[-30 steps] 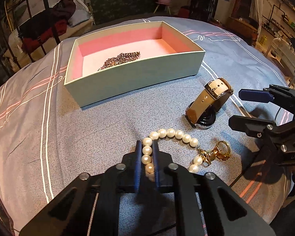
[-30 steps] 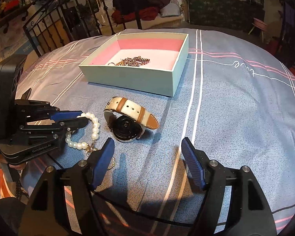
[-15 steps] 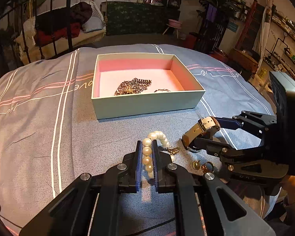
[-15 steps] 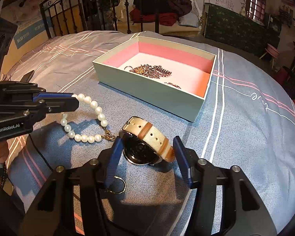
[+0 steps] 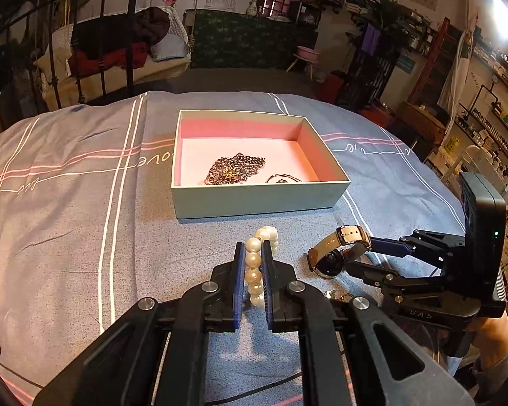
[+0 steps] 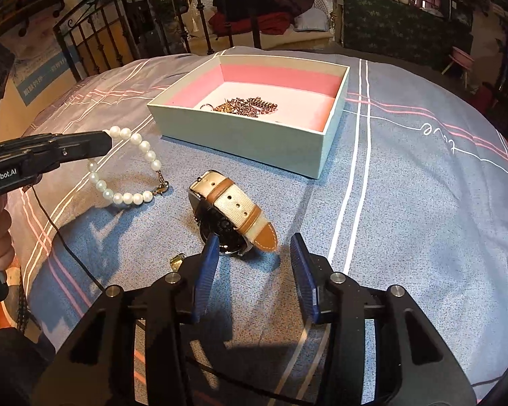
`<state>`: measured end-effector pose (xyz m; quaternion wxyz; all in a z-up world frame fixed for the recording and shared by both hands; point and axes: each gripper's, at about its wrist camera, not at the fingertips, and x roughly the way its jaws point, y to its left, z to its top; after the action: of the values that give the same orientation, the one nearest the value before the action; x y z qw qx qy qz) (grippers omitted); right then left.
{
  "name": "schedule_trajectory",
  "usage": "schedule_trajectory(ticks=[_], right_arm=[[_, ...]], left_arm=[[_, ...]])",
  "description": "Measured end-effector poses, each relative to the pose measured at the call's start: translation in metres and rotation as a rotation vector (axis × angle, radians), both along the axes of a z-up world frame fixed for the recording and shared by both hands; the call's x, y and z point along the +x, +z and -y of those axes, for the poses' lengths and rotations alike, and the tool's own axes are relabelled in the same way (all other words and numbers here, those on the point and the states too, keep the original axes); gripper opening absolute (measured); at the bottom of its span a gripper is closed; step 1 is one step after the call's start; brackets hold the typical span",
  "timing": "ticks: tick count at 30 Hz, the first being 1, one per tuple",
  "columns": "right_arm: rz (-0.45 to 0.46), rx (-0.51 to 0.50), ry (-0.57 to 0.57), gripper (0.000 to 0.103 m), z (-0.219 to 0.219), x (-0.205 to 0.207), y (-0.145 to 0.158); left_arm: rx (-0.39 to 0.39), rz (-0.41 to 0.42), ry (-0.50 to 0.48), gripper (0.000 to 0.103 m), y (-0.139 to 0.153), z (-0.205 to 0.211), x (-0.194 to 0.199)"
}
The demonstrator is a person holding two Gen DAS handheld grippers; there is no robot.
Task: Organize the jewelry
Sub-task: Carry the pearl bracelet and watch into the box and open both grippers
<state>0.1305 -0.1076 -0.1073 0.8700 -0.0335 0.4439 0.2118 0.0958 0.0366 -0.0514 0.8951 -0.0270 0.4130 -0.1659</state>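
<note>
watch (image 6: 232,216): on its side, strap running toward box (image 6: 240,140) | between closing right gripper (image 6: 254,270) pads, untouched | left gripper (image 5: 253,264): clenched on pearl bracelet (image 6: 132,169)

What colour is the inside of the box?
Pink walls with a paler floor on the box; clearest from the left wrist.

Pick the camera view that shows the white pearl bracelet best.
The right wrist view: the white pearl bracelet shows nearly its whole loop and gold clasp, hanging from the left tongs. The left wrist view shows only a short run of pearls pinched between its own tongs, the rest hidden.
</note>
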Motion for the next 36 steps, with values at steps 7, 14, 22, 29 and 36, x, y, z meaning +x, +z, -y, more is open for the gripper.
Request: schedule_trajectory(ticks=[7, 14, 22, 29, 36], right_arm=[[0.009, -0.013, 0.039, 0.062, -0.016, 0.003, 0.0], [0.052, -0.013, 0.066, 0.018, -0.023, 0.008, 0.014], [0.065, 0.032, 0.058, 0.016, -0.02, -0.001, 0.024], [0.083, 0.042, 0.057, 0.016, -0.019, -0.002, 0.033], [0.096, 0.05, 0.055, 0.016, -0.02, -0.003, 0.038]], left_arm=[[0.018, -0.01, -0.004, 0.009, -0.001, 0.004, -0.003], [0.031, -0.028, 0.009, 0.009, -0.003, 0.004, -0.003], [0.05, -0.035, 0.019, 0.009, -0.005, 0.007, -0.001], [0.056, -0.033, 0.021, 0.009, -0.004, 0.008, -0.002], [0.061, -0.027, 0.024, 0.009, 0.001, 0.009, 0.0]])
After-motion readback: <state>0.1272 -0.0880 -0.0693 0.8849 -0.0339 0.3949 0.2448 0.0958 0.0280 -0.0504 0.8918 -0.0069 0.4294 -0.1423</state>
